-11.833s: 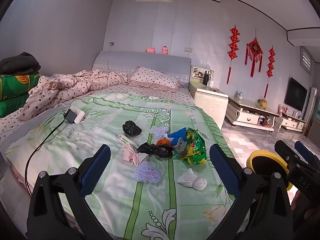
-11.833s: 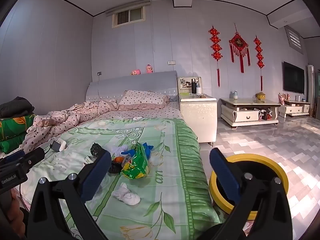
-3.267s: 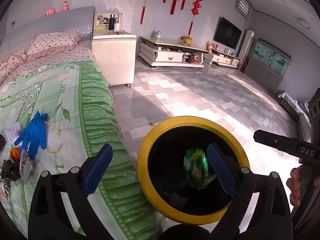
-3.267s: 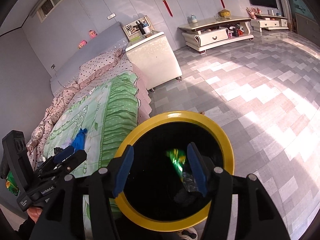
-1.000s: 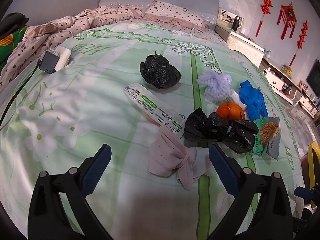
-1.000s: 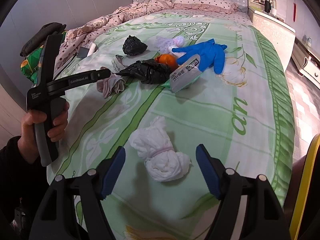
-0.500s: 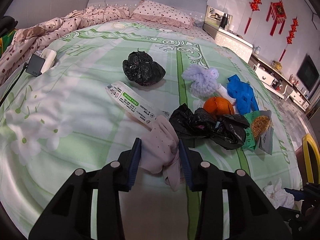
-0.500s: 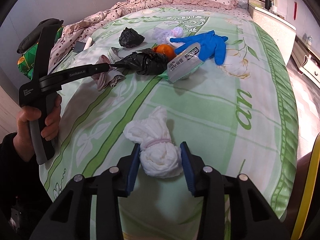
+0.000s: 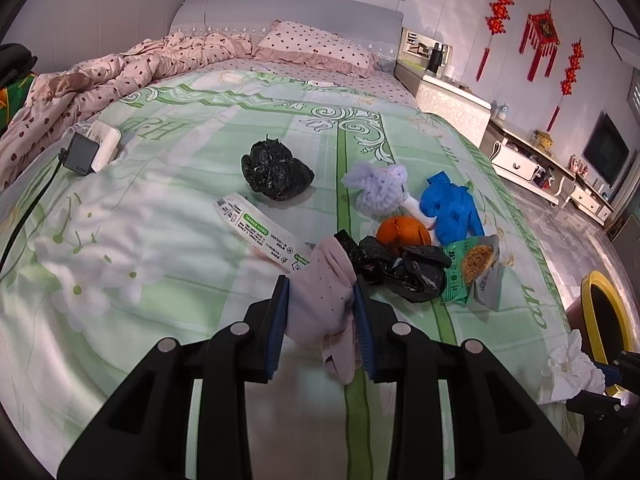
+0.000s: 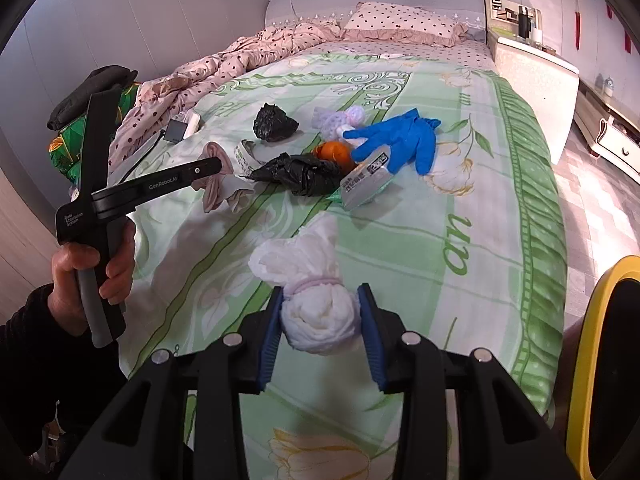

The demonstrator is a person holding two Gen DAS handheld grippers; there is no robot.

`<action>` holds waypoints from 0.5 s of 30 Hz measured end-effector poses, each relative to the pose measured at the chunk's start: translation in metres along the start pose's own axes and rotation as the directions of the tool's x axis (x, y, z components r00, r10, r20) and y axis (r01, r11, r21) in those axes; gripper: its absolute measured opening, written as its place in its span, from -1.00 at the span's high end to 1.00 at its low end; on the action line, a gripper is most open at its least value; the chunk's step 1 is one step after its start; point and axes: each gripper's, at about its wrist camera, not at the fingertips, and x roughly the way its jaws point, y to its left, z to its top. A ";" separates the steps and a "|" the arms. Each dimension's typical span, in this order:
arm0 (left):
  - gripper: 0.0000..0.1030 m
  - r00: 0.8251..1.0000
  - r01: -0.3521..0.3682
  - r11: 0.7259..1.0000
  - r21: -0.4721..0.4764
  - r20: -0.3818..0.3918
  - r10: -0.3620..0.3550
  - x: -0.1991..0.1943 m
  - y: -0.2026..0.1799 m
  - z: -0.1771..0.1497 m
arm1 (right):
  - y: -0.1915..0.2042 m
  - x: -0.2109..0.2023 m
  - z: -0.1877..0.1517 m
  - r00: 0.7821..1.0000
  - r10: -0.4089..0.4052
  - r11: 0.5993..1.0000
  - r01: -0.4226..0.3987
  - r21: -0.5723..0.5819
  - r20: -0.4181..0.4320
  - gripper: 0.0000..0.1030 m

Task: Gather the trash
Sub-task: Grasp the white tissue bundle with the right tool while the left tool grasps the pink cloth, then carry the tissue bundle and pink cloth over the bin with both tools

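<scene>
Left wrist view
Left gripper (image 9: 322,300): its jaws have just been closing and now pinch the pink dotted cloth (image 9: 326,300) between the blue pads.
Pink dotted cloth: bunched, one end dangling below the pads, over the green bedspread (image 9: 168,240).
Rest of the trash: a printed wrapper (image 9: 262,232) lies just beyond the cloth; a crumpled black bag (image 9: 400,268) lies to its right, touching an orange (image 9: 404,232); a second black bag (image 9: 276,172) sits farther up the bed; a lilac bundle (image 9: 380,188), a blue glove (image 9: 452,208) and a green snack packet (image 9: 472,272) lie to the right.
Bin (image 9: 608,312): yellow-rimmed, on the floor past the bed's right edge.

Right wrist view
Right gripper (image 10: 320,318): narrowed onto the white tied bundle (image 10: 316,312), pads pressing both sides.
White tied bundle: its knotted end points up the bed, towards the trash pile.
Left gripper (image 10: 218,172): seen from the side in a hand (image 10: 92,264), with the pink dotted cloth (image 10: 218,188) at its tip.
Bin (image 10: 596,360): at the right edge, beside the bed.
</scene>
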 end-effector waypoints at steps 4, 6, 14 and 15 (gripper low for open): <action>0.42 0.999 -0.001 1.000 0.016 0.043 0.001 -0.027 -0.012 0.006 | 0.000 -0.022 0.000 0.999 0.004 1.000 -0.005 0.012 0.037 0.33; 0.42 0.998 0.006 1.000 0.022 0.061 -0.008 -0.041 -0.019 0.009 | -0.001 -0.034 0.000 0.998 0.017 1.000 -0.019 0.024 0.056 0.33; 0.42 0.990 0.039 0.998 0.052 0.135 -0.046 -0.092 -0.053 0.017 | -0.006 -0.093 0.004 0.985 -0.012 0.999 0.006 0.035 0.175 0.33; 0.42 0.988 0.042 0.997 0.059 0.144 -0.050 -0.098 -0.058 0.019 | -0.009 -0.100 0.005 0.982 -0.017 0.999 0.010 0.039 0.189 0.33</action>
